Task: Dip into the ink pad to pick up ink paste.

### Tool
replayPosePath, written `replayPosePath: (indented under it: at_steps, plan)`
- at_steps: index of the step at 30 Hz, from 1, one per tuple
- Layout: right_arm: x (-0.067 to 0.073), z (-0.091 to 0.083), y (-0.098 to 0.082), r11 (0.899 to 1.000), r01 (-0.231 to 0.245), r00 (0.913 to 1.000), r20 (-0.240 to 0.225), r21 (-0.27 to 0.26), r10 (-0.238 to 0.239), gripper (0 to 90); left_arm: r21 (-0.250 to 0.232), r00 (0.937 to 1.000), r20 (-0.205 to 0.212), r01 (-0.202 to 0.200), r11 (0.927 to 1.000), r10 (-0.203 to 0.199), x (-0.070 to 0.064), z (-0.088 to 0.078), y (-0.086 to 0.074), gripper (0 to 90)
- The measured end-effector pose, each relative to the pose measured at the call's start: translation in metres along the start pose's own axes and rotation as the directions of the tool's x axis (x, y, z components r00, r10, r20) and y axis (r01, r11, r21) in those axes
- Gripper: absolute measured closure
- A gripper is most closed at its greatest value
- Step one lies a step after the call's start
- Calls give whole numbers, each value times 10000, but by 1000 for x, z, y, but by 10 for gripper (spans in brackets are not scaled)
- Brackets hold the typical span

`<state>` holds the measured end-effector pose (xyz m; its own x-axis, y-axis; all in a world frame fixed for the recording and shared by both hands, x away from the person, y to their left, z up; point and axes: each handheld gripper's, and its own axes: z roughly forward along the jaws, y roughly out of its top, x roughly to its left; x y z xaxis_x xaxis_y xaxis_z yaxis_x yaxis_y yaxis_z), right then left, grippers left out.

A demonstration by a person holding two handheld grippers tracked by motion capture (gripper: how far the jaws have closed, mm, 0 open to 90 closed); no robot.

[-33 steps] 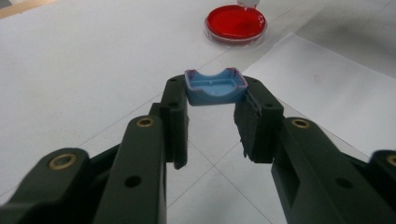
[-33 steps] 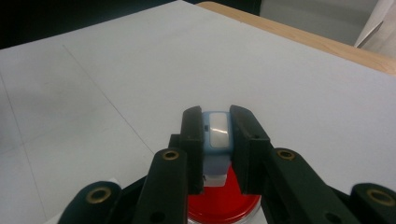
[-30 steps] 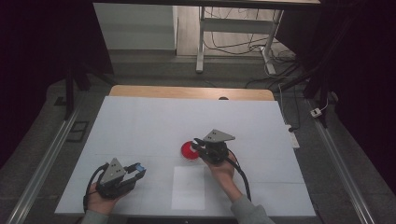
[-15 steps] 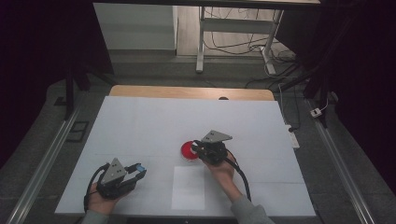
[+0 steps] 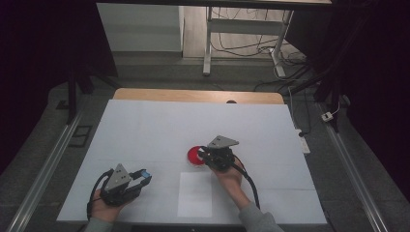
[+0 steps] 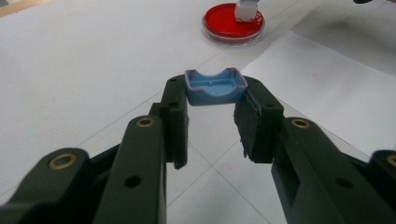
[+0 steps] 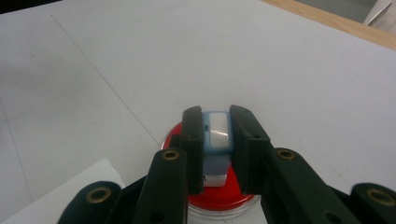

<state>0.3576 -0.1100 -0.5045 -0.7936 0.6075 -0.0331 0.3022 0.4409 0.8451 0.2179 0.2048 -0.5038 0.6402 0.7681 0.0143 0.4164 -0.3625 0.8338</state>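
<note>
- Right claw [image 7: 215, 140] was clamped on a small pale-blue block with a white face [image 7: 218, 133], its two black jaws pressed flat against the block's sides.
- That block stood upright over a round red dish with a clear rim [image 7: 236, 200]; whether its foot touched the dish could not be told.
- From above, the right claw [image 5: 205, 155] sat at the dish's [image 5: 193, 155] right edge, near the middle of the white-covered bench [image 5: 145, 125].
- Left claw [image 6: 215, 105] gripped a shallow blue cap [image 6: 215, 87] by its two ends, the hollow side facing up, with a curved notch in its far wall.
- Seen from above, the left claw [image 5: 140, 178] lay well apart from the dish, toward the person's near left, with a white sheet of paper [image 5: 195, 194] between the two hands.
- The cap looked like moulded plastic, smooth with a thin rim; the dish was glossy and flat.
- The dish and block lay ahead of the left claw and to its right [image 6: 233, 21], so joining cap and block would probably mean bringing the left hand across, cap's long axis squared to the block's top.
</note>
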Motion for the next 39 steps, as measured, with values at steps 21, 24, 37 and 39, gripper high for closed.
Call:
replayPosePath:
  at_steps: [21, 24, 37, 39]
  plan:
    - [1, 3, -1, 10000, 28, 10000, 50, -44, -27, 759, 19, 10000, 5, -28, 10000, 28, 0, 0, 0, 653]
    - [2, 3, -2, 10000, 82, 9999, 77, 21, -82, 759, 24, 10000, 10, -14, 10000, 14, 0, 0, 0, 653]
    - [5, 5, -4, 9996, 276, 9993, 233, 115, -279, 761, 36, 10000, 12, -23, 10000, 23, 0, 0, 0, 654]
    - [6, 5, -3, 9994, 298, 9991, 288, 153, -303, 761, 41, 10000, 6, -33, 10000, 33, 0, 0, 0, 654]
